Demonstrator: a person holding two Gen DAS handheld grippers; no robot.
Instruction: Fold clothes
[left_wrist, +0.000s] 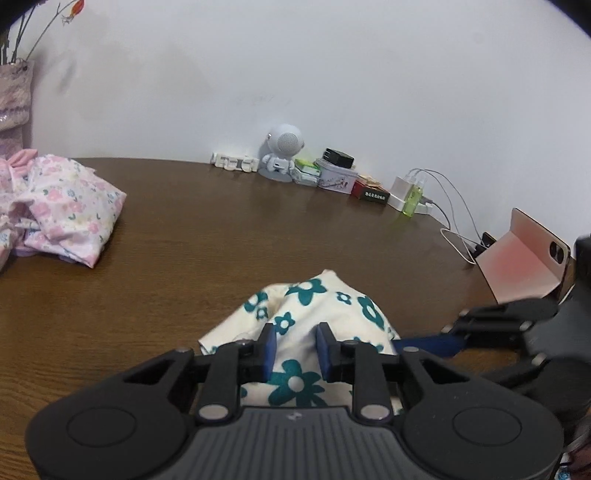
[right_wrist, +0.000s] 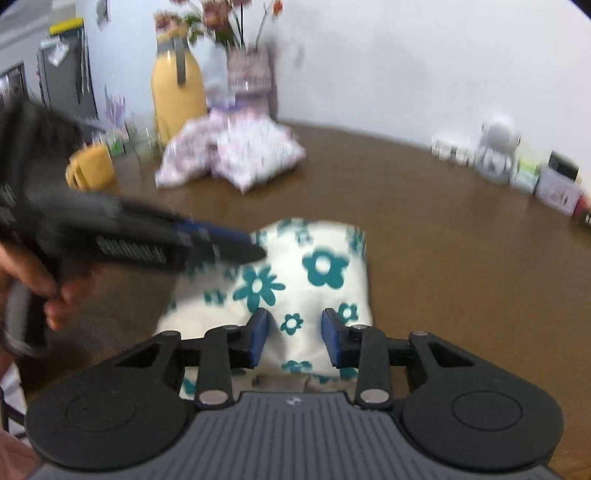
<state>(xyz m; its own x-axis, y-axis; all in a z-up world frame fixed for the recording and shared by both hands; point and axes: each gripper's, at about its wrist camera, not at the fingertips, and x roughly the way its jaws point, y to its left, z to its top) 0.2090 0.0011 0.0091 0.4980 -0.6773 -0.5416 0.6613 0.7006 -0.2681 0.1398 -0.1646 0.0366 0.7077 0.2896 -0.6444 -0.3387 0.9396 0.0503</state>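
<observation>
Left tool (left_wrist: 294, 349) right up close, blue pads part open with a raised hump of the cream cloth with teal flowers (left_wrist: 306, 314) between them, whether pinched or merely straddled impossible to tell. Right tool (right_wrist: 294, 341) likewise part open over the near edge of the same cloth, pads clear of the fabric, nothing held. Seen blurred from the right wrist, left tool reaching in from the side, tip at the cloth's far left corner. Cloth bunched in a low heap on the brown surface (left_wrist: 184, 258), well apart from the pink floral pile (left_wrist: 70, 206) by the wall. Looks light, limp, no stiffness, likely to sag and drag rather than slide cleanly. Best taken by an edge or corner, one per tool, then lifted and spread flat before folding.
</observation>
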